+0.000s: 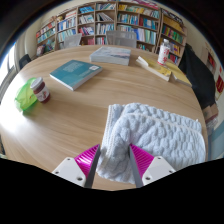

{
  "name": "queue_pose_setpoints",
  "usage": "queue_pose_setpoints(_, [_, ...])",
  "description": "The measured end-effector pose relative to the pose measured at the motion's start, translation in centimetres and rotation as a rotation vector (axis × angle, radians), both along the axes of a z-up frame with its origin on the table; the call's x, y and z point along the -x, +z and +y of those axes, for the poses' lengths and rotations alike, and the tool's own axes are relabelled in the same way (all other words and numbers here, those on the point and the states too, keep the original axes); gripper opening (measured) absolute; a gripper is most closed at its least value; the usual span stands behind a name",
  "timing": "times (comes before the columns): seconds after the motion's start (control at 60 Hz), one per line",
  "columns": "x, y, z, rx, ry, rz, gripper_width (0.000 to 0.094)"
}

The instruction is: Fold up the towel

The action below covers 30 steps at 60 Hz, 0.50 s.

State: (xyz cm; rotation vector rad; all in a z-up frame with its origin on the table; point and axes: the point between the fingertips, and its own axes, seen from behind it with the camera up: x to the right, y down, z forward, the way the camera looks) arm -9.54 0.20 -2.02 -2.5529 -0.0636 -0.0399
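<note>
Reaching low over the wooden desk point(80, 120), the hand-held gripper point(115, 160) shows two white fingers with magenta ribbed pads point(88, 157) on their inner faces. The pads stand apart with a clear gap, and the near edge of the towel point(150, 135) lies in that gap; whether both pads press on the cloth cannot be told.

The towel is a pale grey-white, nubbly, waffle-like fabric, bunched into a rumpled heap just ahead of the fingers and spreading toward their right side, resting on the desk.

The desk is round, with a smooth light wood grain. Beyond the fingers to the left lies a flat teal book point(74, 73); further left, near the desk's rim, stands a small dark-lidded jar point(41, 91) beside a crumpled green bag point(25, 97). At the far side sit a stack of books point(111, 56), a can point(164, 52) with red markings, and yellow papers point(172, 72). Behind the desk, bookshelves point(110, 20) packed with volumes line the wall.
</note>
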Motion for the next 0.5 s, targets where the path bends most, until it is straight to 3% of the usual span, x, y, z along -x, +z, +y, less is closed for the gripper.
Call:
queue_pose_setpoints(0.15, [-0.6,-0.1,0.1,0.025,0.033,-0.008,0.0327])
queue_pose_setpoints(0.183, [-1.5,-0.1,0.3,0.028,0.043,-0.041,0.0194])
queue_pose_setpoints(0.2, [-2.2,0.0,0.4,0.024,0.040,-0.059,0.0057])
queue_pose_setpoints(0.267, [-1.9,0.0,0.6,0.016,0.006,-0.004,0.0044])
queue_pose_setpoints(0.417, [-1.7,0.8,0.5,0.013,0.024,0.094,0.0018])
queue_pose_setpoints(0.5, [-2.5,3.9,1.1,-0.049,0.012,0.152,0.0018])
